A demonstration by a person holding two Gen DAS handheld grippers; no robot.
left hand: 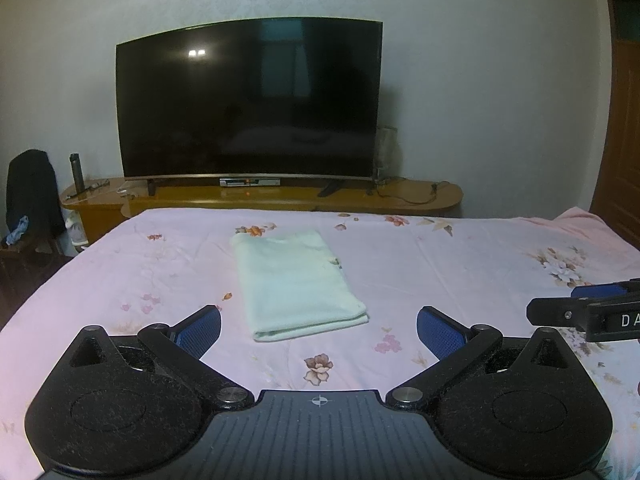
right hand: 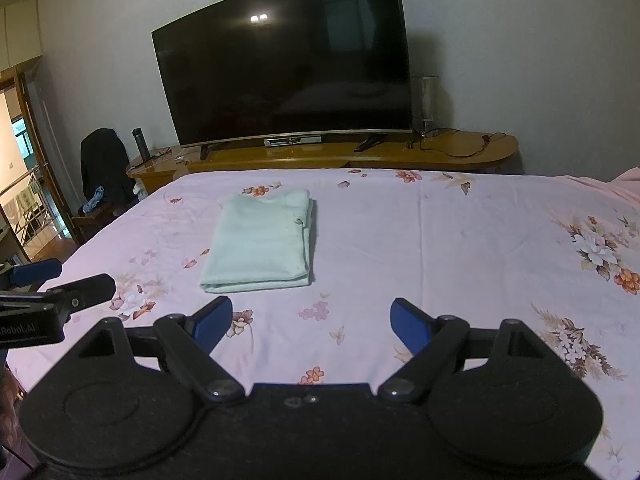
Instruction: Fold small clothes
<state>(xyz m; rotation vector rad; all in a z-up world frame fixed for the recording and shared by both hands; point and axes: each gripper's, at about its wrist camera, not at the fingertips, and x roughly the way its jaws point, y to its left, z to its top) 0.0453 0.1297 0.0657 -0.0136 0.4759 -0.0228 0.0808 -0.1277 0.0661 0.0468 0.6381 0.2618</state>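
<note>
Left tongs (left hand: 319,326) and right tongs (right hand: 311,322) both spread wide, empty, angled down over bed (left hand: 460,264), side by side. Folded pale-green cloth (left hand: 298,282) flat on bed just ahead, untouched.

Folded cloth (left hand: 298,282) pale mint, soft terry-like, slightly fuzzy nap; bed sheet (left hand: 440,264) thin pink cotton-look, matt, floral print, faint creases. Left gripper (left hand: 319,330) and right gripper (right hand: 311,322): matt black grainy plastic bodies, blue ribbed rubbery pads (left hand: 438,330), shiny metal pivot pins. TV stand (right hand: 320,156) glossy varnished wood; TV (left hand: 250,98) glossy black glass, reflective
</note>
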